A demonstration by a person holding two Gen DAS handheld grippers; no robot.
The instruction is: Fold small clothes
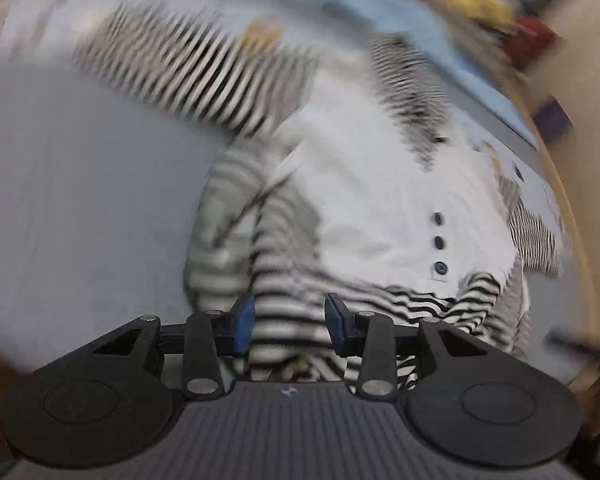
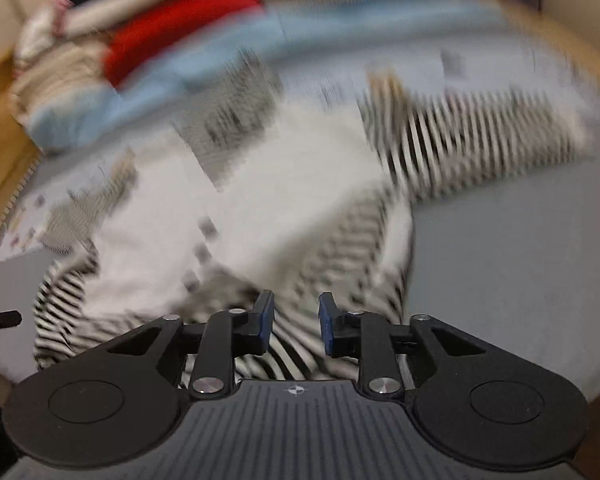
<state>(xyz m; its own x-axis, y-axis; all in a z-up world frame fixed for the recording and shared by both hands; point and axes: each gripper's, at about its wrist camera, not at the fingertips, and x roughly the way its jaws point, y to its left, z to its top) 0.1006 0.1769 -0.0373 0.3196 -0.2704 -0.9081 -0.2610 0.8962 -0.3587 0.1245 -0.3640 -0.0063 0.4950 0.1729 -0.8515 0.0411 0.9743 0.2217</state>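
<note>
One small garment [image 1: 364, 200] lies spread on the grey surface [image 1: 80, 200]: white front panel, black-and-white striped sleeves and collar, three dark buttons [image 1: 439, 242] in a row down the placket. No boxes, bins or baskets visible, so nothing sits in a container. Both views are heavily blurred.

Left gripper [image 1: 290, 322] hangs over the striped collar end of the garment. Its jaws stand part open, blue pads apart, striped cloth showing in the gap; cannot tell if the pads press on the cloth.

Right gripper [image 2: 296, 322] hangs over the same striped edge, jaws also part open with a gap, stripes showing between; grip again unclear.

Behind the garment, a light blue cloth [image 2: 204, 64] stretches across the far side. On it sits a pile of clothes [image 2: 112, 32] with one red piece [image 2: 172, 28] on top; the count of the others is lost to blur. A wooden edge [image 2: 0, 128] borders the surface.
</note>
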